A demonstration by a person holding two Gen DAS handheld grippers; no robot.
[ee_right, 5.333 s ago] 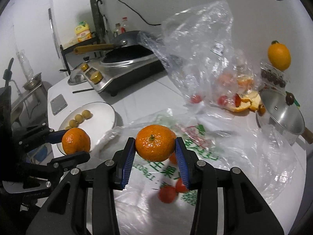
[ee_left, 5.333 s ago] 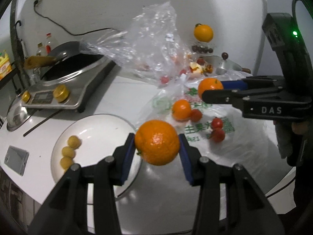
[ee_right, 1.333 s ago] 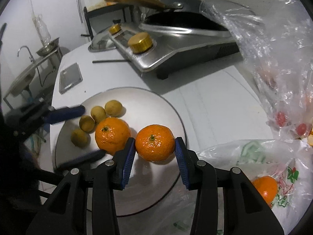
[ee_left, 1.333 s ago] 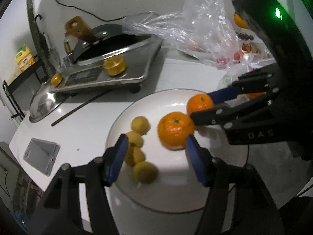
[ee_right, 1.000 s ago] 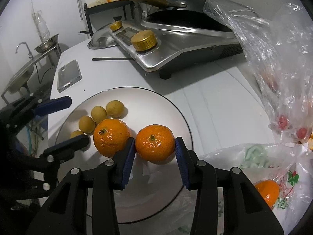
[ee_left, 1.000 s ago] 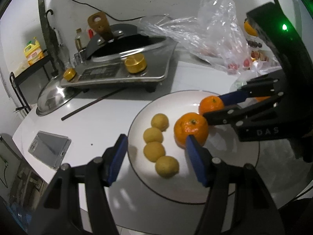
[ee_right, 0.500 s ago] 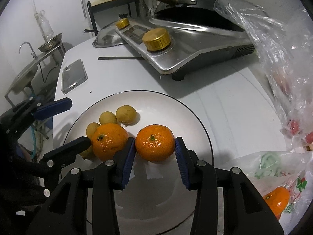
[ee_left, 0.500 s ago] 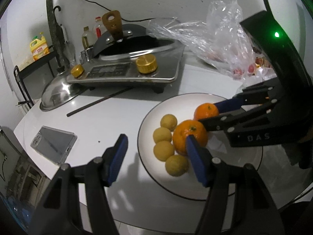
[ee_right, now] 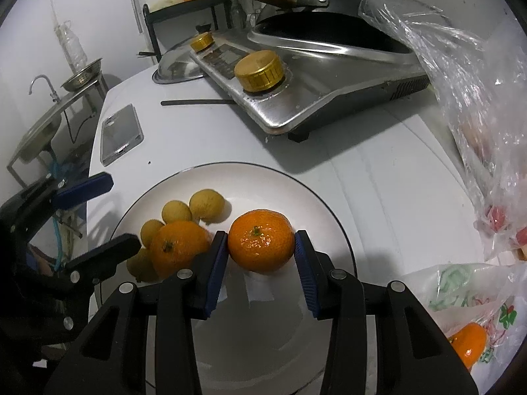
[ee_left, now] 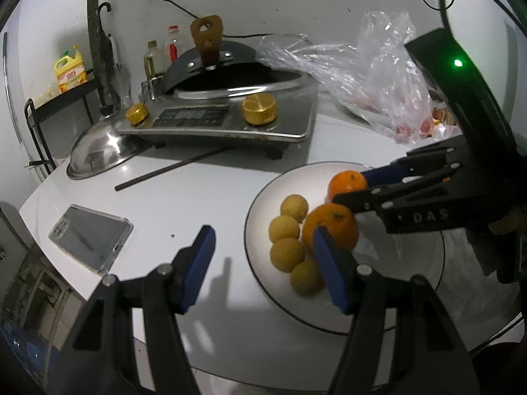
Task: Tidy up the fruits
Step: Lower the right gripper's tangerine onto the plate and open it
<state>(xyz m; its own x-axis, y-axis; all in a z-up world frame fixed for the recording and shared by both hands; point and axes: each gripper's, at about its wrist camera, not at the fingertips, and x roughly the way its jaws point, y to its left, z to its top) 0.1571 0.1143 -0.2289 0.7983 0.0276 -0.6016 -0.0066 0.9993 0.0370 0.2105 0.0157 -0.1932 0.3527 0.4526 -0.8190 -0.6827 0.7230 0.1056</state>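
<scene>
A white plate (ee_left: 405, 283) (ee_right: 316, 204) holds several small yellow fruits (ee_left: 285, 228) (ee_right: 207, 204) and two oranges. My left gripper (ee_left: 263, 266) is open and empty, drawn back to the plate's left; the orange it let go (ee_left: 331, 230) (ee_right: 179, 247) lies beside the yellow fruits. My right gripper (ee_right: 261, 270) (ee_left: 362, 187) is shut on the second orange (ee_right: 261, 240) (ee_left: 346, 182), low over the plate.
An induction cooker (ee_left: 230, 118) (ee_right: 313, 75) with a black wok stands behind the plate. A phone (ee_left: 90, 237), a black rod (ee_left: 171, 168) and a steel lid (ee_left: 98, 151) lie left. Clear plastic bags (ee_left: 372, 75) (ee_right: 477, 105) with tomatoes sit right; another orange (ee_right: 467, 344) lies on a printed bag.
My left gripper has let go of its orange on the plate and pulled back to the left, open. My right gripper still grips its orange over the plate.
</scene>
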